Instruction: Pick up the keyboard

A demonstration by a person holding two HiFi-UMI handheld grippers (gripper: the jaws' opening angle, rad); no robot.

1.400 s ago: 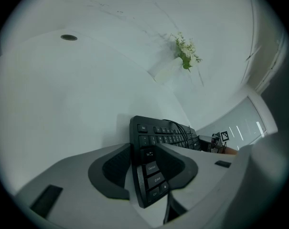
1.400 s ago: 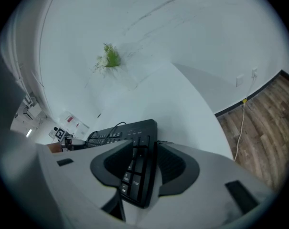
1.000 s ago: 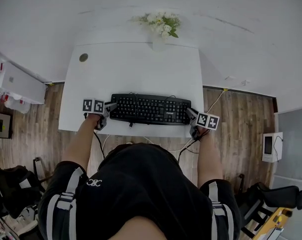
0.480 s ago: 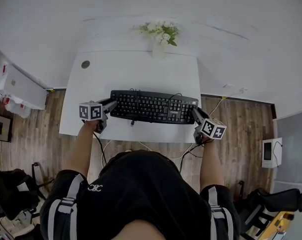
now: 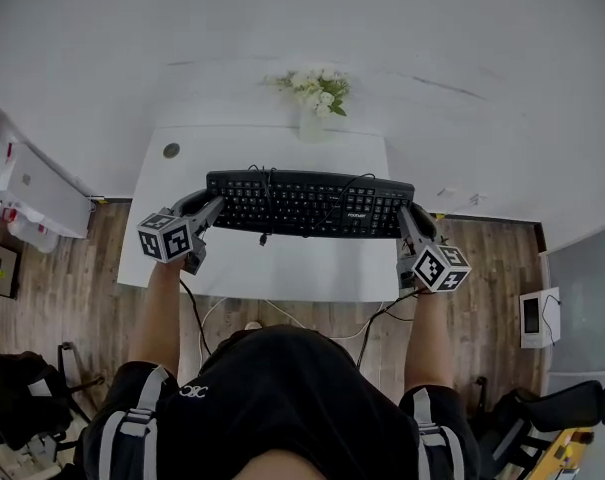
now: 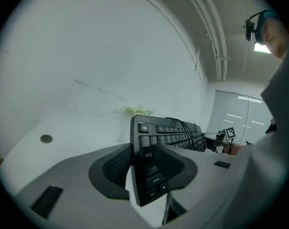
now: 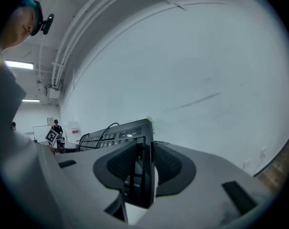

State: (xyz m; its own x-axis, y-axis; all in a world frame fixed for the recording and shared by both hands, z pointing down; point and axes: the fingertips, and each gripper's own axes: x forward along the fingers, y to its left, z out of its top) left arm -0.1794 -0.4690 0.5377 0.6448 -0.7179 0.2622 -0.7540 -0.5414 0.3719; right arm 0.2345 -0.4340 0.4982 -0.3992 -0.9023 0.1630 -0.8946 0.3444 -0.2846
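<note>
Above the white bench, the black keyboard is held clear of the top. The left gripper has its jaws clamped on the keyboard's left end, and the right gripper has its jaws clamped on the right end.

In the head view the 2 ends of the keyboard sit hidden inside the jaws of the left hand-held gripper and the right hand-held gripper, and its key print is too small to read. It covers a strip of the desk. In the right gripper view it shows edge-on, most keys out of sight.
</note>
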